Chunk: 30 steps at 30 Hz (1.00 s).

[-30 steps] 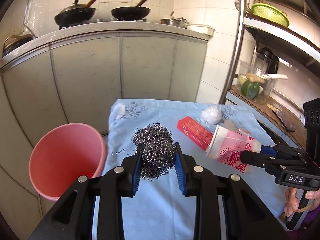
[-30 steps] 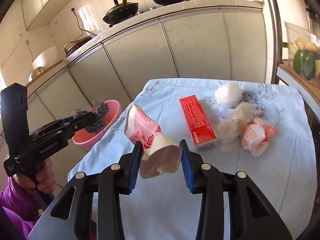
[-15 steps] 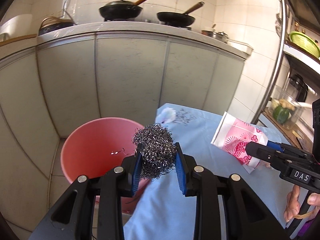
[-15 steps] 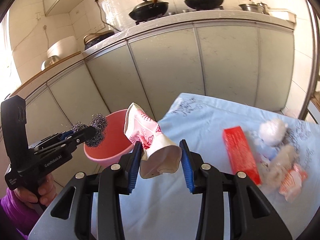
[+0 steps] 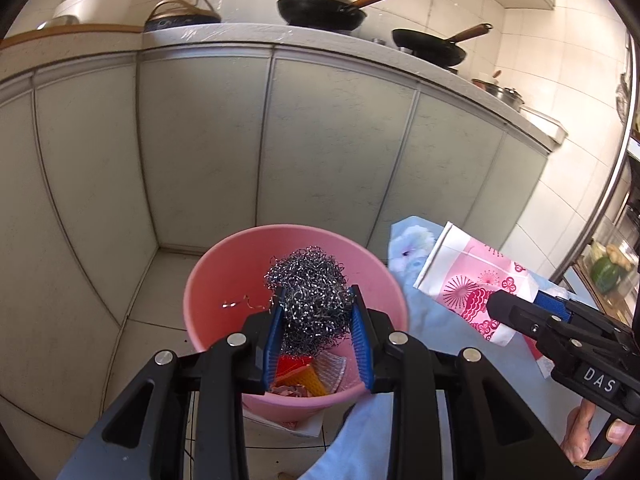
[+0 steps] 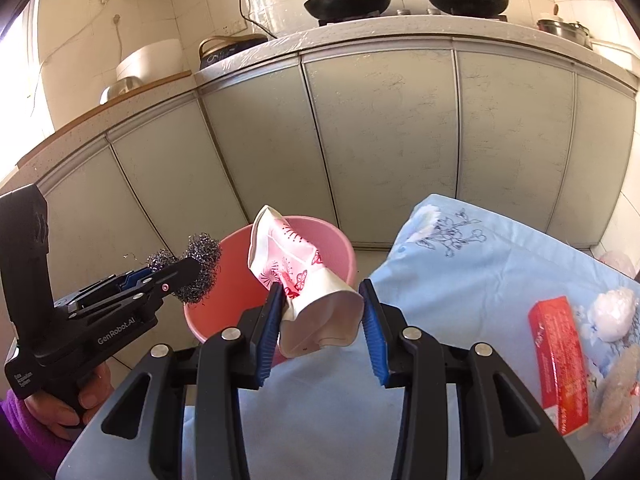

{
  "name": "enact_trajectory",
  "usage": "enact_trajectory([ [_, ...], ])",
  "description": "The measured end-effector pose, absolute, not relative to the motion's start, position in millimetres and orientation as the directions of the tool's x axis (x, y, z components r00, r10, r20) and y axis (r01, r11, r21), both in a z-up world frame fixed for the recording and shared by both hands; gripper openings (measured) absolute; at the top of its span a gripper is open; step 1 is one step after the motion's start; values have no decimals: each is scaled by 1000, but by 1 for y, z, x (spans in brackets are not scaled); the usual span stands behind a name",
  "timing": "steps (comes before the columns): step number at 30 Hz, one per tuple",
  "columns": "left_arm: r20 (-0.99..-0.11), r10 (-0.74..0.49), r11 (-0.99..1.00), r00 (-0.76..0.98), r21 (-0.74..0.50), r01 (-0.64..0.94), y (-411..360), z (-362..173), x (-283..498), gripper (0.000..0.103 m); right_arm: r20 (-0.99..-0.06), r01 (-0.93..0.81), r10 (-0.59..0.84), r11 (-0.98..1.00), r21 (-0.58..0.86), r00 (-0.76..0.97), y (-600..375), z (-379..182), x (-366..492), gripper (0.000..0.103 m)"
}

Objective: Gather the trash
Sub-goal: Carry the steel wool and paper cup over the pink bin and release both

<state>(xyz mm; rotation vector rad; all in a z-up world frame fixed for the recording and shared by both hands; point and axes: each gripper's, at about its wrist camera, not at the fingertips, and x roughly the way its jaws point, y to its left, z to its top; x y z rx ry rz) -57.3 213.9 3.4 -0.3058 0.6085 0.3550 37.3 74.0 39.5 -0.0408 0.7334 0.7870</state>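
the left claw [image 5: 316,322] is clamped on a ball of steel wool [image 5: 310,298], its blue pads pressing the wire tangle from both sides. the ball hangs above the open mouth of the pink bucket [image 5: 224,272], which stands on the tiled floor against the grey cabinet doors [image 5: 328,152]. inside the bucket lie a red and orange wrapper [image 5: 298,374] and a thin curl of wire on the inner wall.

the right claw [image 6: 322,314] is clamped on a crushed paper cup [image 6: 308,280], white with a pink pattern. its squashed base sits between the blue pads and its flattened rim points up and away. in the right wrist view the cup appears in front of the bucket's near rim, just past the edge of the surface [image 6: 500,264], which is covered by a light blue cloth with a flower print.

on that cloth, well to the right of the cup, lie a red box [image 6: 560,364], a white crumpled wad [image 6: 612,314] beside it, and a fuzzy pale clump [image 6: 618,396] at the frame edge.

a hand [image 6: 80,404] with a purple sleeve grips the left tool's handle. two dark woks [image 5: 324,10] sit on the counter above the cabinets.
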Motion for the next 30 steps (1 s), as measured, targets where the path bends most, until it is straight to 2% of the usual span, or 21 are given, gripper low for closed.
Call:
enact_trajectory([
  [10, -636, 267, 859, 724, -184, -479, 240, -18, -49, 30, -651, -673, 613, 710, 205, 448, 115, 23, 47, 39],
  [30, -668, 281, 833, 689, -187, -521, 262, -42, -36, 30, -732, -659, 555, 726, 195, 395, 153, -16, 68, 39],
])
